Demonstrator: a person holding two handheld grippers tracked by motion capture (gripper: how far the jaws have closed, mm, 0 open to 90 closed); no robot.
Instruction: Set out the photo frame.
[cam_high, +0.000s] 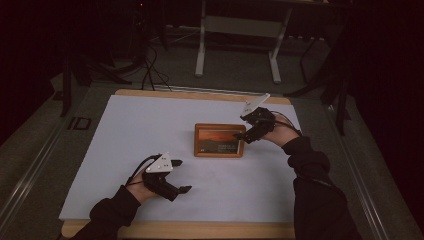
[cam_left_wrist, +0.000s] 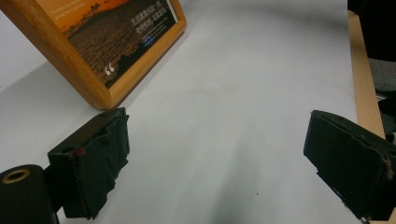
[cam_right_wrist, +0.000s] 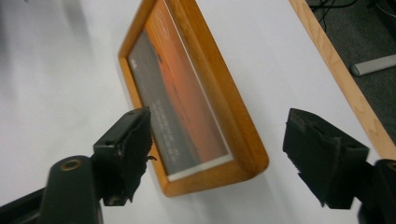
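On the white worktop (cam_high: 125, 150) a wooden frame (cam_high: 219, 140) with a sunset print, its small white writing unreadable, is straddled at its right end by the wide-open right tongs (cam_high: 244, 135), while the left tongs (cam_high: 180, 176), also wide, are held well apart.

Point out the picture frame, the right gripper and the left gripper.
picture frame (cam_high: 219, 140), high view, on its sunset print.
right gripper (cam_high: 244, 136), high view, between its jaw tips.
left gripper (cam_high: 181, 176), high view, between its jaw tips.
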